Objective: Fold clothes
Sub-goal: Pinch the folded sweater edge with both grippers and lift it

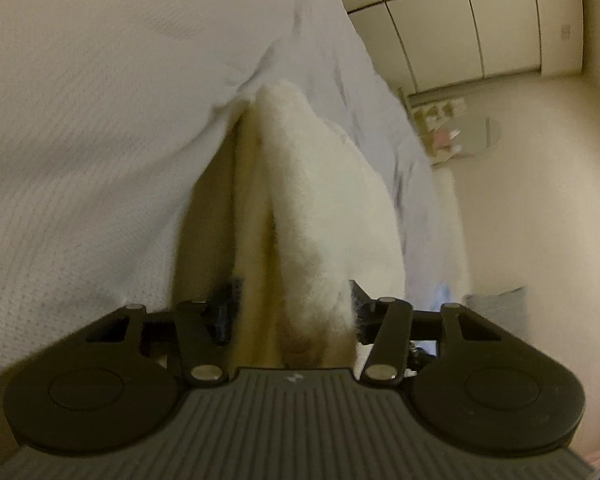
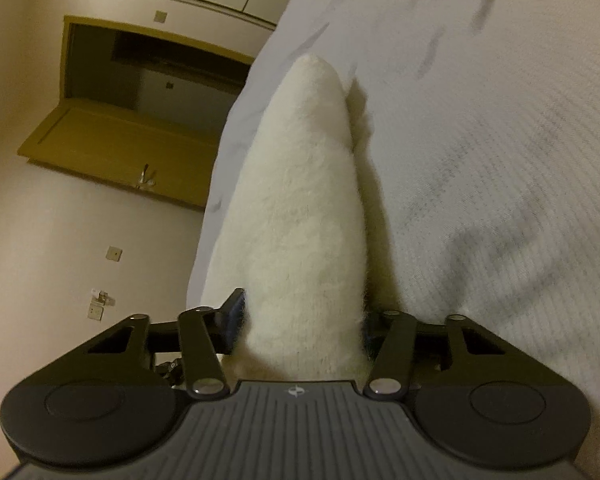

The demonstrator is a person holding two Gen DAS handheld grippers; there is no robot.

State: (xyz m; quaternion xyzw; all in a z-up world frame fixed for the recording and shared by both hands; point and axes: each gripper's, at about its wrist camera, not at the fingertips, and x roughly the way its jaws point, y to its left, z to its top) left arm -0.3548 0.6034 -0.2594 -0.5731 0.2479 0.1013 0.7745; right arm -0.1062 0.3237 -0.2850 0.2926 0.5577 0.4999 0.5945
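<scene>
Each hand-held gripper, left point(image 1: 292, 312) and right point(image 2: 302, 328), grasps fluffy cloth point(image 1: 320, 200) ahead over the bed point(image 1: 80, 120); best lift both evenly, keeping it taut

Fluffy white garment point(image 1: 312, 216) bunched between both pairs of jaws — left gripper point(image 1: 292, 312) and right gripper point(image 2: 300, 320) fingertips buried in it, pad contact can't be confirmed. White bedspread point(image 1: 80, 140) cut by frame edges; clutter point(image 1: 444, 132) beyond the bed's far edge blurred — unreadable.
</scene>
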